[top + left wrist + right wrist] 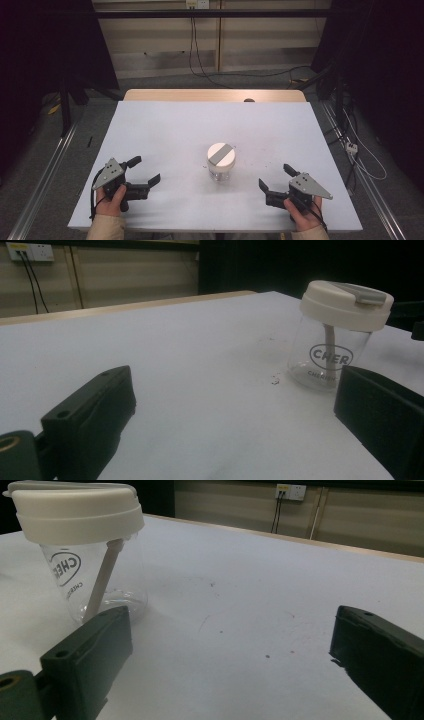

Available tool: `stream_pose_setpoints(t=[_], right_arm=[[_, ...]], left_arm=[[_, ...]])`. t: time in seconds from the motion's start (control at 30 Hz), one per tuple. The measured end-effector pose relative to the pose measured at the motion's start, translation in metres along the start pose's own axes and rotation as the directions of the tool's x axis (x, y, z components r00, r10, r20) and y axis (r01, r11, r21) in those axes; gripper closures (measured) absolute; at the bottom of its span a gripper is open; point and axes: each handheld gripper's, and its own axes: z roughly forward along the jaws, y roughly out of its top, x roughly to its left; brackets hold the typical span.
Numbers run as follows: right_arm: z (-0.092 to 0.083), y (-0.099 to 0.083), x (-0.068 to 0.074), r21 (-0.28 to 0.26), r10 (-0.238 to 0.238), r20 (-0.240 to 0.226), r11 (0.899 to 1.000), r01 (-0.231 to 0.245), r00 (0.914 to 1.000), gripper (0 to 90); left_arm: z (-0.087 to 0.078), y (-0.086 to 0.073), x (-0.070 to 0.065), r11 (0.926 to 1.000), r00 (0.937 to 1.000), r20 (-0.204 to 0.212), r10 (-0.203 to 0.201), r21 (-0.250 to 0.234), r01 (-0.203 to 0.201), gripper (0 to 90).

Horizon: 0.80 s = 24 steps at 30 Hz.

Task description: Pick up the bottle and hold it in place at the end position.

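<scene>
The cup [221,162] stands upright on the white table [175,135], near the middle and a little toward the person's side. It is a clear tumbler with a cream lid [346,304] pressed on; a grey flap crosses the top of the lid. A pale straw [102,579] leans inside it, running from the lid down to the base. Dark lettering marks the clear wall.

The left gripper [148,173] rests low over the table, to the left of the cup and well apart from it. Its jaws stand wide open and hold nothing; bare table shows between them in the left gripper view.

The right gripper [275,179] sits to the right of the cup, also apart from it. Its jaws are spread wide and empty. In the right gripper view the cup [82,550] stands beyond the left-hand jaw, not between the two.

A hand [112,199] grips each tool from the near edge.
</scene>
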Motion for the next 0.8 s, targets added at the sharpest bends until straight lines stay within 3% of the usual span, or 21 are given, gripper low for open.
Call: stream_pose_setpoints(t=[0.33, 0.67, 0.8], right_arm=[[0.011, 0.004, 0.005, 0.002, 0.014, -0.030, 1.000, -0.014, 0.9995, 3.1], [0.029, 0.017, 0.020, -0.009, 0.011, -0.126, 1.000, -0.012, 0.9919, 4.0], [0.039, 0.020, 0.032, 0.000, 0.012, -0.181, 1.000, -0.012, 0.9834, 4.0]], left_arm=[[0.000, 0.001, 0.000, 1.0000, 1.0000, 0.001, 0.008, -0.002, -0.008, 2.8], [0.003, 0.000, -0.001, 0.9998, 0.9998, 0.009, 0.018, 0.009, -0.018, 2.8], [0.002, 0.000, -0.001, 0.9997, 0.9997, 0.010, 0.022, 0.011, -0.022, 2.8]])
